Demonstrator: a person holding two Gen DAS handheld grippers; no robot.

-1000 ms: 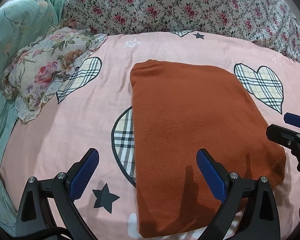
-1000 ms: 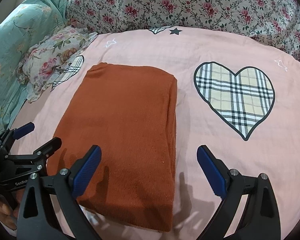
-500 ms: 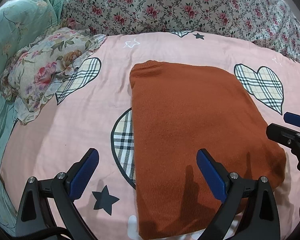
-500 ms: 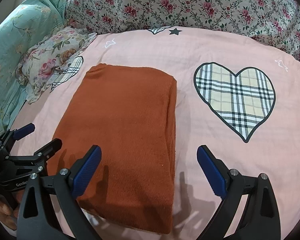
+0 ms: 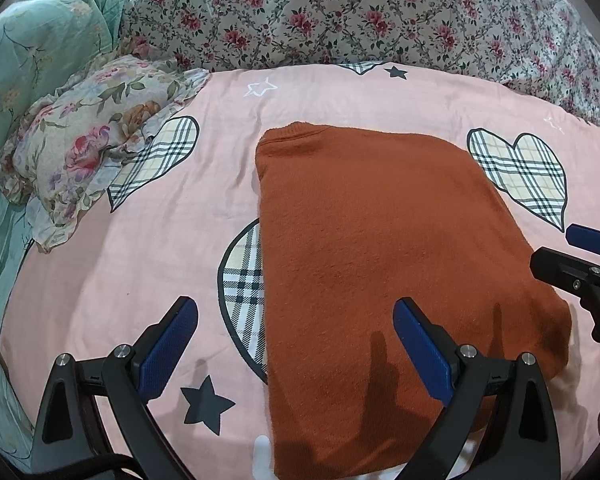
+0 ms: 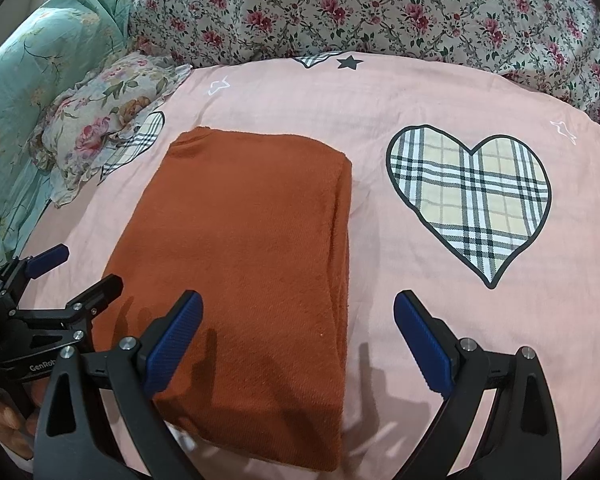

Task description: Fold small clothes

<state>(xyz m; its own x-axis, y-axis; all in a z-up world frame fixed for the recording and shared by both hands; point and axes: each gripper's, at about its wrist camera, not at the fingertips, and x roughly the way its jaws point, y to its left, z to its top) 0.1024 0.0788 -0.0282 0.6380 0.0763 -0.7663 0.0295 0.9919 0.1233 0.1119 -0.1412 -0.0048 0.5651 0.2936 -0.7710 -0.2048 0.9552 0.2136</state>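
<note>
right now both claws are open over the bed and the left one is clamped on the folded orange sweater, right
Not quite. The left claw grips nothing: the left wrist view shows its fingers spread apart above the folded orange sweater. The right claw is open too.

We lose the near edge of the folded rust sweater [image 5: 380, 264] behind the left gripper [image 5: 296, 344], so its bottom hem goes unseen. The sweater covers most of a plaid patch [image 5: 244, 292] on the pink sheet [image 5: 140, 248]. In the left view the right gripper [image 5: 584, 264] is cut by the frame's edge. The floral pillow [image 6: 100, 136] overlaps a plaid heart [image 6: 140, 140], and we see only fingertips of a hand [image 6: 4, 420] at the corner.
</note>
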